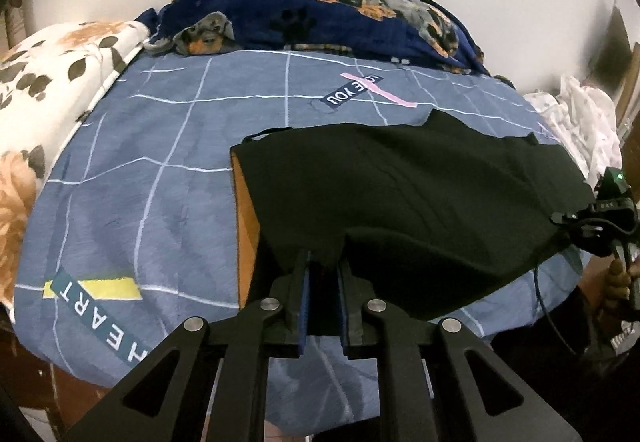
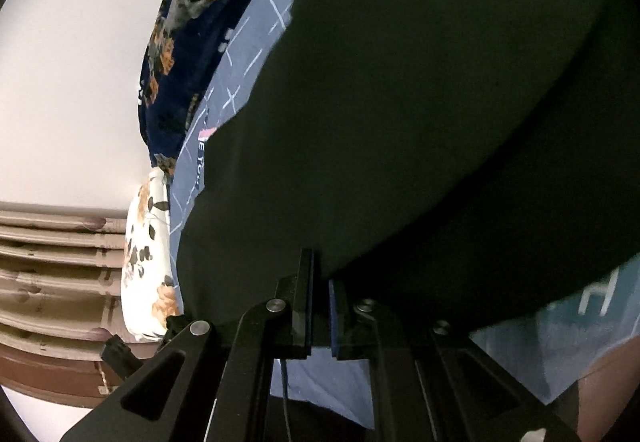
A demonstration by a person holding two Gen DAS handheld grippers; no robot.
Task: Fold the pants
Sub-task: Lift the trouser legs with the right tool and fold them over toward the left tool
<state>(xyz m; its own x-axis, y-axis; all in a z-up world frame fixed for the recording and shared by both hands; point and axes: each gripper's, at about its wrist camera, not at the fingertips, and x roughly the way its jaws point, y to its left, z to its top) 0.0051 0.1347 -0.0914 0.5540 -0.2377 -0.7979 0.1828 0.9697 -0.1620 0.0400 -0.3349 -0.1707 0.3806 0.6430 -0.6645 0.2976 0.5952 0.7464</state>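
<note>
- Black pants (image 1: 400, 182) lie spread across the blue grid-patterned bedsheet (image 1: 160, 146), toward the near right part of the bed; an orange inner lining (image 1: 246, 218) shows along their left edge.
- Left gripper (image 1: 324, 274): the two blue-padded fingers (image 1: 305, 294) are drawn close together with a fold of the near pants edge pinched between them; the cloth rises slightly at the pinch.
- Right gripper (image 2: 320, 282): fingers (image 2: 306, 290) nearly together, clamped on the pants (image 2: 400, 122) edge. In the left wrist view it appears at the far right end of the garment (image 1: 596, 218), with the holding hand (image 1: 618, 278) just below it.
- From the right wrist view the black fabric fills most of the frame and looks lifted off the sheet near the clamp; how far the rest still rests on the bed cannot be told, as the view is dark.
- Surroundings: navy dog-print blanket (image 1: 320, 14) bunched at the far end of the bed, floral white pillow (image 1: 52, 82) at the left, white crumpled cloth (image 1: 580, 114) at the far right.
- Sheet carries printed labels, "HEART" (image 1: 96, 306) near left, another label (image 1: 352, 90) mid-sheet just beyond the pants.
</note>
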